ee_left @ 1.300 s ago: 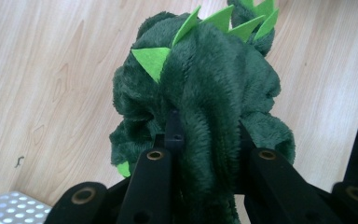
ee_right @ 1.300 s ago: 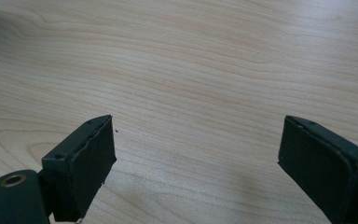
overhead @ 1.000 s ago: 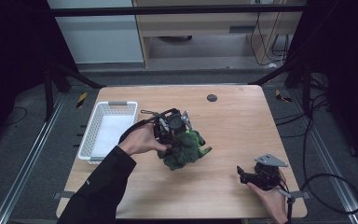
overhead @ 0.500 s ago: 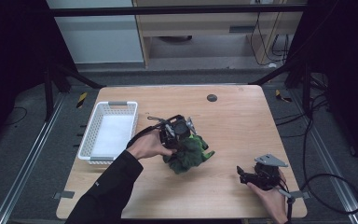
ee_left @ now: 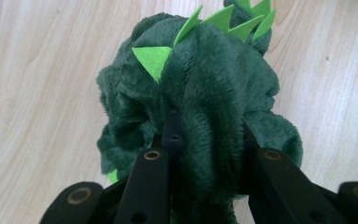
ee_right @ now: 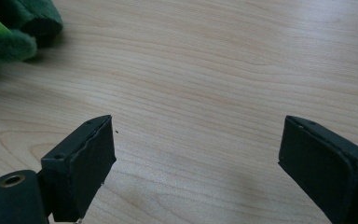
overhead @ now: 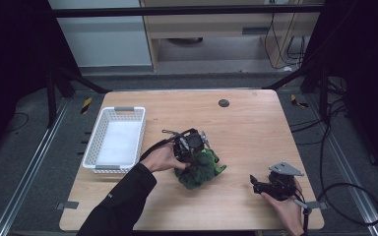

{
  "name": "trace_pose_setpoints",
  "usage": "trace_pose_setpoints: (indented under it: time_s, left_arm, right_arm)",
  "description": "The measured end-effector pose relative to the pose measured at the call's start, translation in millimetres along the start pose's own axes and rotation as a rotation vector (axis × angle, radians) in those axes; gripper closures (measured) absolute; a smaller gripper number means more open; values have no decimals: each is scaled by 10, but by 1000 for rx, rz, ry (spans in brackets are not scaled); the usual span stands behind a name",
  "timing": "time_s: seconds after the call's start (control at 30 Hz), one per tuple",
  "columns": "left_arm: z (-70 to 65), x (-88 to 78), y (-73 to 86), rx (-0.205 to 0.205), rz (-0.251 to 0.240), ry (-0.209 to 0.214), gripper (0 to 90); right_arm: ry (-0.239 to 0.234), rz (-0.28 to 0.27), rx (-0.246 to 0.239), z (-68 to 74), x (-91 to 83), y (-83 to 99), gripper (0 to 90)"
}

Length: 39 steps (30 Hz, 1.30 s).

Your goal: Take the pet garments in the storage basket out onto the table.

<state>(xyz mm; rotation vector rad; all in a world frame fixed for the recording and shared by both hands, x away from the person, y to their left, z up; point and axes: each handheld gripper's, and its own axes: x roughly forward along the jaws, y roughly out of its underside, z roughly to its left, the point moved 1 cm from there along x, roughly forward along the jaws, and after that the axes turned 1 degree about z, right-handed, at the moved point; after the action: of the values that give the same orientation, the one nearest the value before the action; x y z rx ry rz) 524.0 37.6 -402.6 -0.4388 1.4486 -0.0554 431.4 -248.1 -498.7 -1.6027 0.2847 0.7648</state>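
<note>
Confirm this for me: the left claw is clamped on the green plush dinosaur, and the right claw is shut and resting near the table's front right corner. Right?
Not quite. The right claw is open: the right gripper view shows its jaws wide apart over bare table. The rest stands: the left claw is clamped on the green plush dinosaur.

A dark green plush dinosaur [overhead: 200, 169] with bright lime felt spikes along its back lies crumpled on the wooden table [overhead: 256, 128], near the middle and well right of the white basket [overhead: 115, 140]. The left gripper's [ee_left: 207, 135] jaws pinch a fold of its fur.
</note>
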Motion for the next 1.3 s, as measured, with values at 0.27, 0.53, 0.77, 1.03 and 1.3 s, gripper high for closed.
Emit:
trace_pose_setpoints:
  time_s: [0.27,0.53,0.77,1.03,1.3]
  left_arm:
    - [-23,187,48,-14,4,13,636]
    - [-52,190,56,-14,-17,-1,473]
    - [-82,176,50,-24,-27,-1,344]
    - [-112,39,64,-50,-83,-35,281]
    - [-113,-124,121,-96,-169,-61,253]
  right_arm:
    - [0,0,1,4,1,1,105]
    - [-1,1,-1,7,1,0,104]
    - [-1,1,4,7,-1,0,104]
    - [1,-2,-2,2,2,2,101]
    - [1,-2,-2,0,4,3,100]
